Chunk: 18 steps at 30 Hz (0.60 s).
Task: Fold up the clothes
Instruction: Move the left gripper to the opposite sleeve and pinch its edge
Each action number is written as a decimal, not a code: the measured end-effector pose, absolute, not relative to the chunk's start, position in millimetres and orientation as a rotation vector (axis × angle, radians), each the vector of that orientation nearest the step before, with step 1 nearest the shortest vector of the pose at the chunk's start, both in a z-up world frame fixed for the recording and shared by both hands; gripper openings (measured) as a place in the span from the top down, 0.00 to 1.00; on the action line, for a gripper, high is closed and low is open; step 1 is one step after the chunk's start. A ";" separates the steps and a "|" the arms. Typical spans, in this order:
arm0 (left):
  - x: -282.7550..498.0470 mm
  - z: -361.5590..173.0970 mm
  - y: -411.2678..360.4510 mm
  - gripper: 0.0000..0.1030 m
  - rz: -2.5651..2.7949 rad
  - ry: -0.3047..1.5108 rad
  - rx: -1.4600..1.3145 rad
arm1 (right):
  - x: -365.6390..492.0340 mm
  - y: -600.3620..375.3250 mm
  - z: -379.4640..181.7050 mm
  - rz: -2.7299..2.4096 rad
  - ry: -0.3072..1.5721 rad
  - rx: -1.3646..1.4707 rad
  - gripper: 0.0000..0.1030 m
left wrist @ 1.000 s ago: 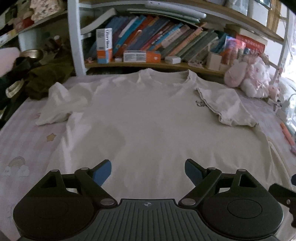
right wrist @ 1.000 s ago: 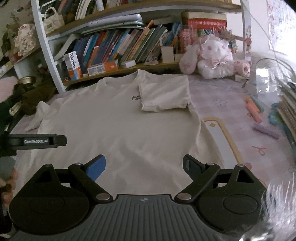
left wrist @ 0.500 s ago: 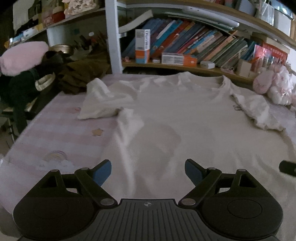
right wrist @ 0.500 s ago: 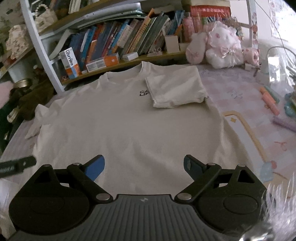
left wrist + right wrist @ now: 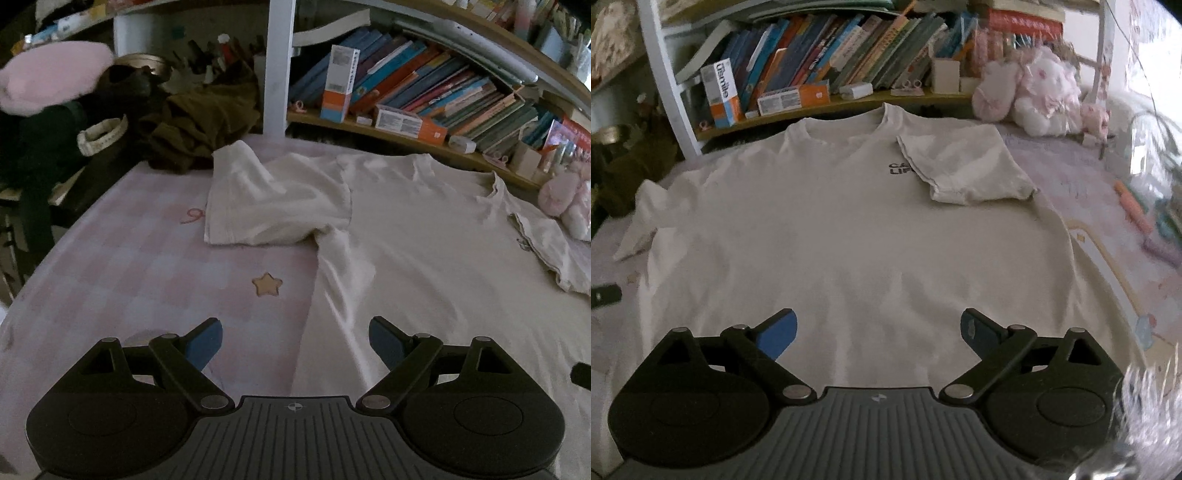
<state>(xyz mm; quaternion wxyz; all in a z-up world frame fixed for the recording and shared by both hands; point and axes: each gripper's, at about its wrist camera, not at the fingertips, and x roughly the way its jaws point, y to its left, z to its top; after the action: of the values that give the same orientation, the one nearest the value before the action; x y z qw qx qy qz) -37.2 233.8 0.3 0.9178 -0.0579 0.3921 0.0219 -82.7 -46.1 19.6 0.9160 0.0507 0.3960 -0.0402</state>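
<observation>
Books (image 5: 827, 48) on shelf (image 5: 849, 105) at bed's (image 5: 147, 266) far edge; plush toys (image 5: 1034, 96) far right corner; brown cloth (image 5: 199, 122) far left.

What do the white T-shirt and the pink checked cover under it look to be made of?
The T-shirt looks like soft matte knit, probably cotton jersey: it drapes limp, wrinkles in soft folds, and its folded sleeve shows a stitched hem. The checked cover looks like a thin printed woven or plush sheet, dull, lying smooth with a star motif; the exact fibre cannot be told.

dim room, pink checked bedsheet (image 5: 155, 266), wooden bookshelf (image 5: 849, 103) behind — crammed with books
</observation>
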 end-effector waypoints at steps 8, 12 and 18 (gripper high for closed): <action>2.9 -12.6 266.7 0.15 0.004 0.840 -0.220 | -77.4 -19.7 19.9 -0.129 0.827 0.028 0.06; 20.7 -16.3 279.0 0.18 0.003 0.830 -0.234 | -78.7 -10.1 18.6 -0.115 0.842 0.017 0.06; 46.9 -21.7 304.1 0.65 0.049 0.805 -0.286 | -73.7 4.1 14.8 -0.106 0.872 -0.017 0.06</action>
<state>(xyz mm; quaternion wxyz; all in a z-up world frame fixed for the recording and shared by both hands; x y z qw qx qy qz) 46.9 304.1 -21.7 0.9098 -0.1388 0.3904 0.0236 -73.7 4.1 14.8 0.9051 -0.0080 0.4221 -0.0512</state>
